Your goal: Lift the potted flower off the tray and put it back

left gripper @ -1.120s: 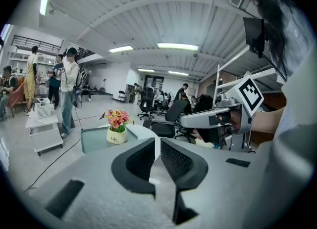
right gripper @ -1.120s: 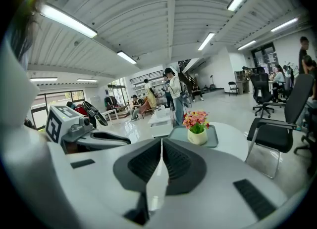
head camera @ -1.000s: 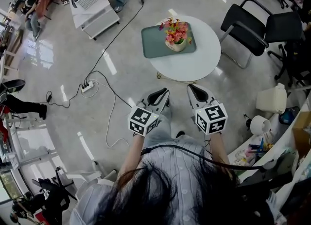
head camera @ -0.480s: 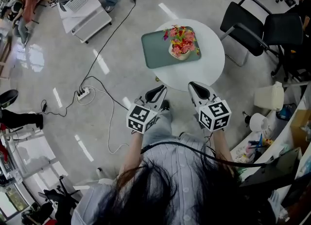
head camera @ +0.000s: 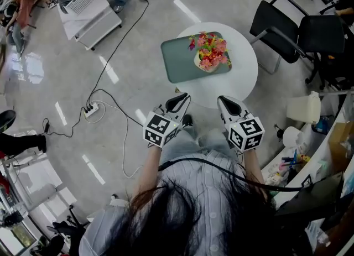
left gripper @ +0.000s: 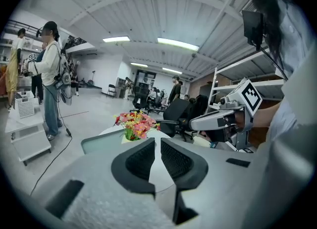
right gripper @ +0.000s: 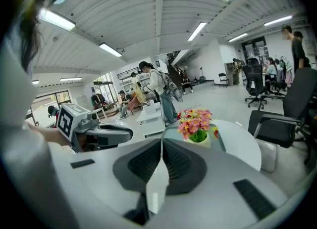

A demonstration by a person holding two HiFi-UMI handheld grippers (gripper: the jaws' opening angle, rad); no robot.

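Flower pot [head camera: 199,62] largely hidden beneath its own blooms [head camera: 212,48]

The potted flower [head camera: 210,52] stands on the right end of the tray [head camera: 180,61]; the tray lies on the counter [head camera: 243,78], toward its left; the left tongs [head camera: 179,99] and right tongs [head camera: 223,100] hang side by side at the counter's near edge; a chair [head camera: 287,28] stands right of the counter; a power strip [head camera: 91,108] lies on the floor [head camera: 138,56] to the left.

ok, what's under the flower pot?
The flower pot stands on the green tray, which lies on the round white table. The patch of tray right under it is covered.
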